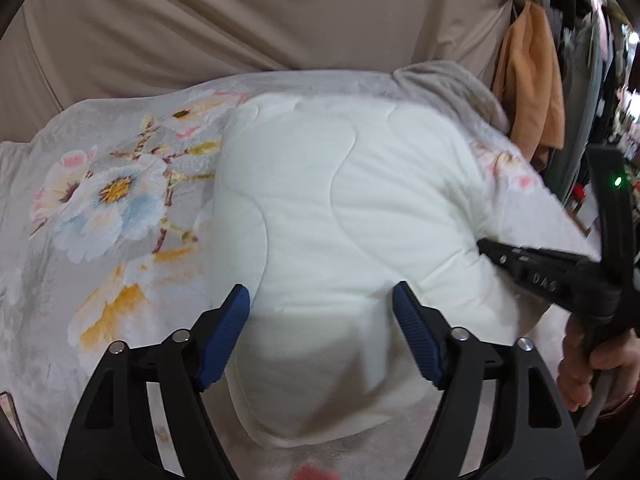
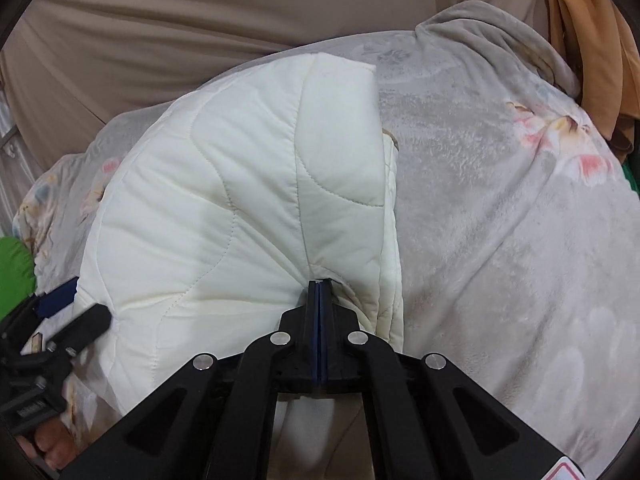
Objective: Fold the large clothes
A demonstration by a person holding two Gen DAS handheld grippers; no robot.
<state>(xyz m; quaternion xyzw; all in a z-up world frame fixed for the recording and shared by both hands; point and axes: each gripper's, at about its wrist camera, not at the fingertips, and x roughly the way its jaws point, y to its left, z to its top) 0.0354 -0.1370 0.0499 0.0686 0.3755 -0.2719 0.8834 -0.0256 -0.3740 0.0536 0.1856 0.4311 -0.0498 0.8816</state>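
The right tongs [image 2: 319,282] were clenched on the white quilted garment [image 2: 240,184] at six o'clock; the left tongs [image 1: 320,304] stood released astride it and should pinch before lifting evenly.

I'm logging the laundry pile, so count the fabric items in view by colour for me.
White quilted garment: 1
Grey floral blanket: 1
Orange cloth: 1
Beige sheet: 1
Green fabric: 1
Total: 5

Cream quilted jacket [image 2: 224,184], folded into a puffy bundle on floral blanket [image 2: 500,220]
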